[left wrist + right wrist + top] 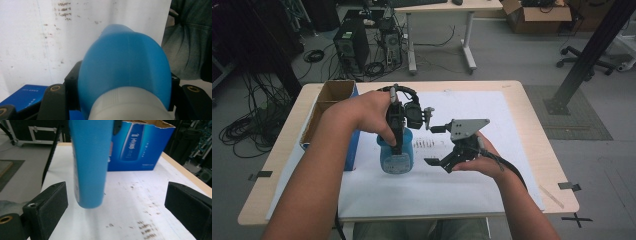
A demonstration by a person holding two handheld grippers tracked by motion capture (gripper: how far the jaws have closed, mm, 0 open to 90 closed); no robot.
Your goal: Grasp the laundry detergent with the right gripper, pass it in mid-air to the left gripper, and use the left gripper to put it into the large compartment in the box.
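Observation:
A blue plastic bottle (396, 156) with a white neck (127, 105) hangs upright in my left gripper (395, 142), which is shut on it just below the neck. In the left gripper view the bottle's body (125, 67) bulges out between the two black jaws. In the right gripper view its lower end (91, 162) seems to hover just over the white sheet. My right gripper (435, 145) stands open to the right of the bottle, level with it. Nothing sits between its wide-apart fingers (50, 200), and the bottle is ahead of them, toward the left one.
An open blue carton (332, 115) stands at the table's left side, behind the bottle in the right gripper view (136, 145). A white sheet (492, 165) with dark smudges covers the wooden table (537, 150). Computer towers (352, 45) and cables lie on the floor beyond.

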